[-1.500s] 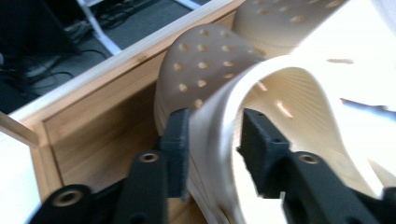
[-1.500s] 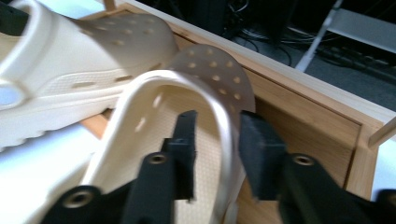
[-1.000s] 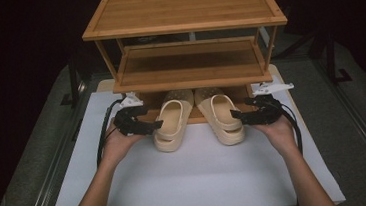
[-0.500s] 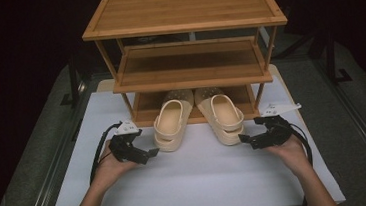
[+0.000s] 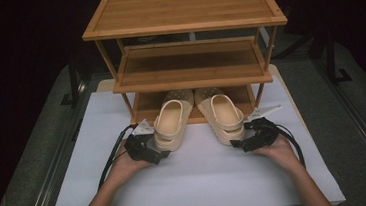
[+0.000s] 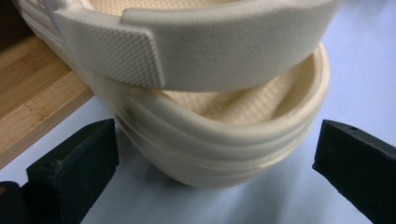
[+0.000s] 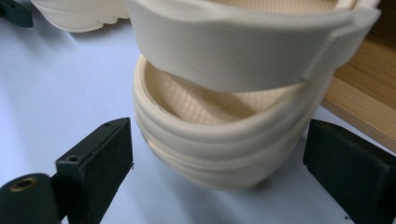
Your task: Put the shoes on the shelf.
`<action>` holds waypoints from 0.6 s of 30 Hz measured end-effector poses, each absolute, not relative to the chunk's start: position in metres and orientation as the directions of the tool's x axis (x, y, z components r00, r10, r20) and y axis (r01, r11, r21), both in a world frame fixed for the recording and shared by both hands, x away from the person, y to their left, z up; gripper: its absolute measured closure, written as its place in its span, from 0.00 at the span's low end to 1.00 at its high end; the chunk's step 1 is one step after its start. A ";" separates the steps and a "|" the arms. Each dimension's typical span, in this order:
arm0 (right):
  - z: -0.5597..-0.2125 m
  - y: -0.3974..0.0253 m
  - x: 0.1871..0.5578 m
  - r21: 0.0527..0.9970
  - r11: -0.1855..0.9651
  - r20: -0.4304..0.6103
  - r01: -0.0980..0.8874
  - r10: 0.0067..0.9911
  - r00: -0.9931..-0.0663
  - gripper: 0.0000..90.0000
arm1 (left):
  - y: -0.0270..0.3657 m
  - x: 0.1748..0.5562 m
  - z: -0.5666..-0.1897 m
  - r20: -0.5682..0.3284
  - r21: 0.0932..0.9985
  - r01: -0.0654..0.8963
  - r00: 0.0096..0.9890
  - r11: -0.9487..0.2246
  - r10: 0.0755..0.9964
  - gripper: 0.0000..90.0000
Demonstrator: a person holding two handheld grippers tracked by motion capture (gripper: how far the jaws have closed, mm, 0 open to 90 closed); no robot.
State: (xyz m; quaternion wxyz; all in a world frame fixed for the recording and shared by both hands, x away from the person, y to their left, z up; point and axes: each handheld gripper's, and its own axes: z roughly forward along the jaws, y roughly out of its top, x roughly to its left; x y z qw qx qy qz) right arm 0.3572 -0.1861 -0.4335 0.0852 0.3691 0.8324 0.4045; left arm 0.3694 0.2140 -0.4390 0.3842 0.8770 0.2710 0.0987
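Both grippers back at sandal heels after retreating — left gripper (image 5: 161, 155), right gripper (image 5: 236, 143) gaping wide, gripping nothing. Cream sandals (image 5: 170, 125) lying toes under bamboo rack (image 5: 183, 10); no legible markings — white table (image 5: 203, 181), dark room.

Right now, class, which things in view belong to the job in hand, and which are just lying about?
In the job:
left sandal
right sandal
left gripper, jaws open
right gripper, jaws open
bamboo shoe rack

Just there:
white table cover
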 end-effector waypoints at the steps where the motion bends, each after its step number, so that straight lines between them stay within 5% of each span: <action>1: -0.434 -0.185 0.358 0.737 0.401 0.157 0.544 0.681 -0.715 0.09 | 0.214 0.370 -0.439 -0.031 0.726 0.397 0.834 -0.561 0.551 0.00; 18: -0.434 -0.169 0.369 0.739 0.426 0.134 0.522 0.667 -0.733 0.08 | 0.196 0.384 -0.434 -0.037 0.721 0.408 0.829 -0.560 0.557 0.04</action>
